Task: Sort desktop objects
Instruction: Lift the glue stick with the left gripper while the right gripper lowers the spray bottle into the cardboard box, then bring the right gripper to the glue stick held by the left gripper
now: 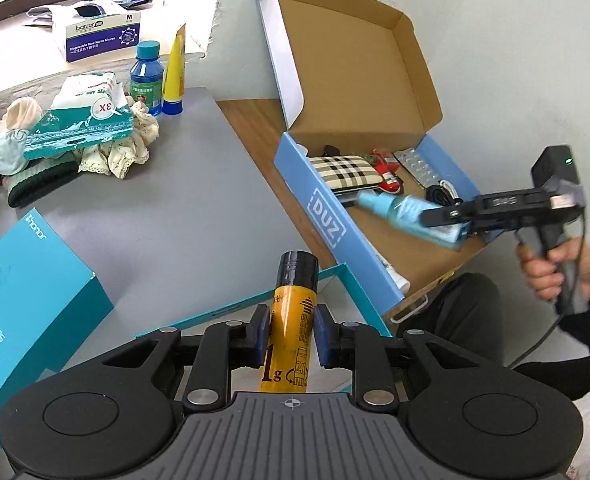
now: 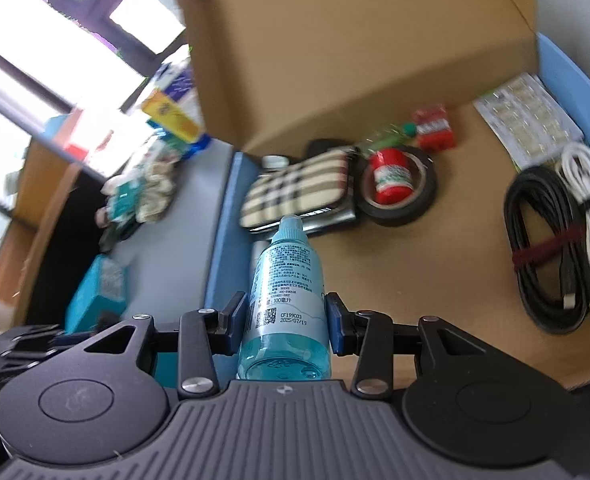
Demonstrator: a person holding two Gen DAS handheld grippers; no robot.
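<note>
Over the grey tabletop (image 1: 167,208), the left gripper (image 1: 291,332) clamps a stiff, light glue stick (image 1: 291,320) mid-barrel, while the right gripper (image 2: 285,320) pinches a slick blue bottle (image 2: 285,300) above the open box (image 2: 435,260) ahead of its fingers.

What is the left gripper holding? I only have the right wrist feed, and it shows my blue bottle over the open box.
Observer: The left gripper is shut on a yellow glue stick with a black cap, held above the grey table.
Operator: Anything left on the table to sort?
Observer: Yes. At the far side a teal tissue pack lies on a heap of cloths, sharp in the left wrist view.
Operator: Anything standing nearby?
Observer: A dark blue bottle with a teal cap stands upright behind the heap, next to a yellow tube standing on its blue cap.
</note>
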